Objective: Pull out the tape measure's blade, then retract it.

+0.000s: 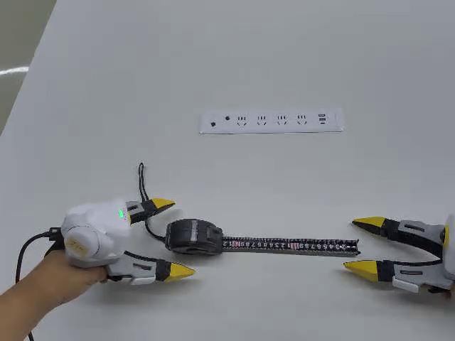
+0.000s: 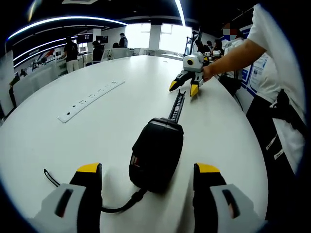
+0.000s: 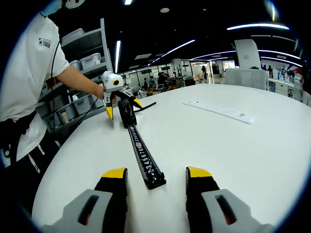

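Observation:
A black tape measure case (image 1: pixel 193 236) lies on the white table, its dark blade (image 1: pixel 291 245) drawn out flat to the right and ending in a hook (image 1: pixel 356 248). My left gripper (image 1: pixel 169 237) is open, its yellow-tipped fingers on either side of the case (image 2: pixel 156 153) without touching it. My right gripper (image 1: pixel 364 245) is open too, its tips just right of the blade's end (image 3: pixel 155 181). In the right gripper view the blade (image 3: pixel 141 153) runs back to the case (image 3: pixel 127 114). A thin black wrist cord (image 1: pixel 143 186) trails from the case.
A white power strip (image 1: pixel 272 121) lies farther back on the table (image 1: pixel 227 64). In the gripper views, a person in a white shirt (image 2: pixel 272 63) stands at the table's edge, with shelves and other people in the room behind.

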Demonstrator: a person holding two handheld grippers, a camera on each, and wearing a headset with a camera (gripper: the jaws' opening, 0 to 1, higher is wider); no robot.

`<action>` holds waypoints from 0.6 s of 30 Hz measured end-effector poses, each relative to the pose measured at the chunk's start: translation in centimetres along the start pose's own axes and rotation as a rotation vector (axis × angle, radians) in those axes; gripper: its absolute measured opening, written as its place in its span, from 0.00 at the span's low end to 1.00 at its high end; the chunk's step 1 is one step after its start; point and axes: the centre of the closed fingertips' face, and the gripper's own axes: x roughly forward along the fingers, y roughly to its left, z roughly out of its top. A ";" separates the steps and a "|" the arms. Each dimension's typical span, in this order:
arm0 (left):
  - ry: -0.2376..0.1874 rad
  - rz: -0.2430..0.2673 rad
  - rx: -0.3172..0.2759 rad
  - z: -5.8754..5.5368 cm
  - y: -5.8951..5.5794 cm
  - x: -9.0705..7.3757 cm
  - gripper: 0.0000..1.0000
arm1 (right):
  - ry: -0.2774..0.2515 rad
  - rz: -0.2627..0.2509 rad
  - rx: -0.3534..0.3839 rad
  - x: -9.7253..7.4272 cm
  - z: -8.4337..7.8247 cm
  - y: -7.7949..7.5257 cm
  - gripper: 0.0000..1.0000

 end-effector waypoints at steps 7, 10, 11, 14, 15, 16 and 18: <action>-0.013 0.017 -0.015 0.3 -0.1 -0.2 0.75 | -0.001 -0.019 0.010 0.1 0.1 0.2 0.48; -0.015 0.029 -0.025 0.3 0.0 -0.3 0.74 | -0.001 -0.036 0.015 0.2 0.1 0.1 0.47; -0.015 0.032 -0.024 0.3 0.0 -0.3 0.74 | 0.000 -0.042 0.014 0.2 0.2 0.2 0.47; -0.012 0.039 -0.027 0.2 0.0 -0.1 0.73 | 0.007 -0.054 0.017 0.4 0.2 0.5 0.48; -0.012 0.043 -0.027 0.3 -0.1 -0.1 0.73 | 0.008 -0.060 0.016 0.4 0.2 0.5 0.48; -0.010 0.046 -0.030 0.3 0.0 0.0 0.73 | 0.009 -0.063 0.024 0.4 0.1 0.6 0.48; -0.011 0.062 -0.031 0.3 0.1 0.0 0.73 | 0.008 -0.074 0.031 0.4 0.2 0.7 0.48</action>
